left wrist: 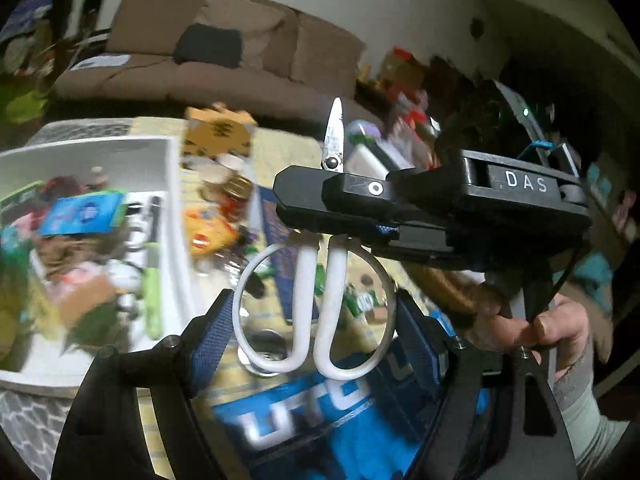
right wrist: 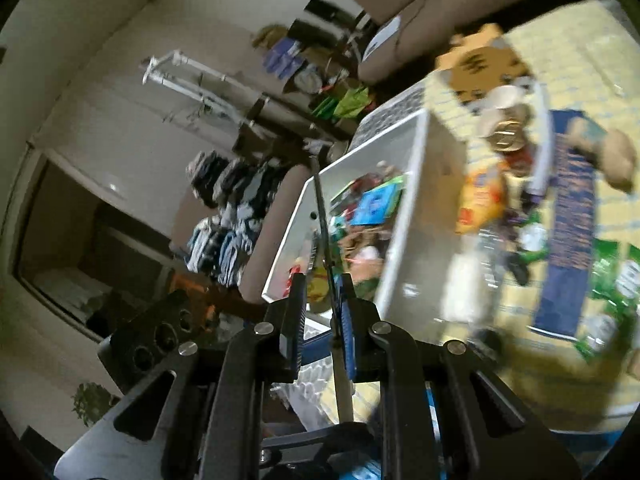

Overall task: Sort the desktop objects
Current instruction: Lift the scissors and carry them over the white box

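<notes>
White-handled scissors (left wrist: 320, 304) hang blade-up in the air in the left wrist view. My right gripper (left wrist: 332, 200) comes in from the right and is shut across them just above the handles. In the right wrist view the thin blade (right wrist: 322, 220) runs up between the shut fingers of my right gripper (right wrist: 322, 296). My left gripper (left wrist: 314, 312) is open, its blue-padded fingers (left wrist: 218, 328) standing on either side of the handle loops without touching them. A white bin (left wrist: 168, 208) full of mixed items sits at the left; it also shows in the right wrist view (right wrist: 404, 216).
On the yellow checked cloth (left wrist: 280, 144) lie a tiger-face box (left wrist: 218, 132), a gold-lidded jar (left wrist: 236, 196), an orange packet (left wrist: 208, 232), green packets (right wrist: 616, 276) and a blue cloth with white letters (left wrist: 320, 404). A brown sofa (left wrist: 208, 52) stands behind.
</notes>
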A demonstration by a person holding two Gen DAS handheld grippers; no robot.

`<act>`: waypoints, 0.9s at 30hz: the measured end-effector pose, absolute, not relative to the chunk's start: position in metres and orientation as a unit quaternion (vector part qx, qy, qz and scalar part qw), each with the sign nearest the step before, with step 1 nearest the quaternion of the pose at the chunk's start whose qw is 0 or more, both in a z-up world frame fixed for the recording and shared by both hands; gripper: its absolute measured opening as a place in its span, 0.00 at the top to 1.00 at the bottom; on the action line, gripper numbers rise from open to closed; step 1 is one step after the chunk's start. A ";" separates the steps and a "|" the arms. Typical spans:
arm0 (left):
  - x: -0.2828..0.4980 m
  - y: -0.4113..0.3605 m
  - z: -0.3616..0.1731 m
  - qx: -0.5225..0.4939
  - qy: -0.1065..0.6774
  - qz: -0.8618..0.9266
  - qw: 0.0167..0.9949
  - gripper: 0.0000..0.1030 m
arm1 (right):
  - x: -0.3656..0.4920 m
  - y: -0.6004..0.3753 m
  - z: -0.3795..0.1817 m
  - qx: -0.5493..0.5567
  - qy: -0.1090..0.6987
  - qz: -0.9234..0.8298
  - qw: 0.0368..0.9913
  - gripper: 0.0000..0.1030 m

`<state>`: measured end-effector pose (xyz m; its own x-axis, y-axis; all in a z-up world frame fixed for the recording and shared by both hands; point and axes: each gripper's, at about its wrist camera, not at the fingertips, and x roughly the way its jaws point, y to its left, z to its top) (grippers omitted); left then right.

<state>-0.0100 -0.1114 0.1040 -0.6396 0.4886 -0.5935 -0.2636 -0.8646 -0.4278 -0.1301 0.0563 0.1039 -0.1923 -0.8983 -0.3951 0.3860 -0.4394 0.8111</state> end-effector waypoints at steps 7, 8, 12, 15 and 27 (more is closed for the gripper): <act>-0.016 -0.223 0.110 -0.350 -0.218 0.896 0.169 0.22 | -0.156 -0.050 0.119 0.470 -0.261 -0.696 0.476 0.84; -0.024 -0.236 0.105 -0.351 -0.221 0.894 0.166 0.22 | -0.163 -0.067 0.113 0.477 -0.260 -0.693 0.475 0.84; -0.042 -0.274 0.077 -0.367 -0.241 0.886 0.147 0.22 | -0.185 -0.114 0.085 0.495 -0.257 -0.689 0.463 0.84; -0.048 -0.287 0.057 -0.387 -0.229 0.885 0.120 0.22 | -0.199 -0.136 0.053 0.519 -0.270 -0.673 0.453 0.85; -0.078 -0.279 0.017 -0.470 -0.136 0.871 0.044 0.22 | -0.222 -0.168 -0.016 0.571 -0.222 -0.682 0.399 0.85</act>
<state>-0.0778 -0.2792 0.0175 -0.5542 0.2053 -0.8067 0.0512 -0.9589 -0.2792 -0.2222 -0.1684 -0.0163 -0.0285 -0.7987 -0.6011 0.2904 -0.5820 0.7596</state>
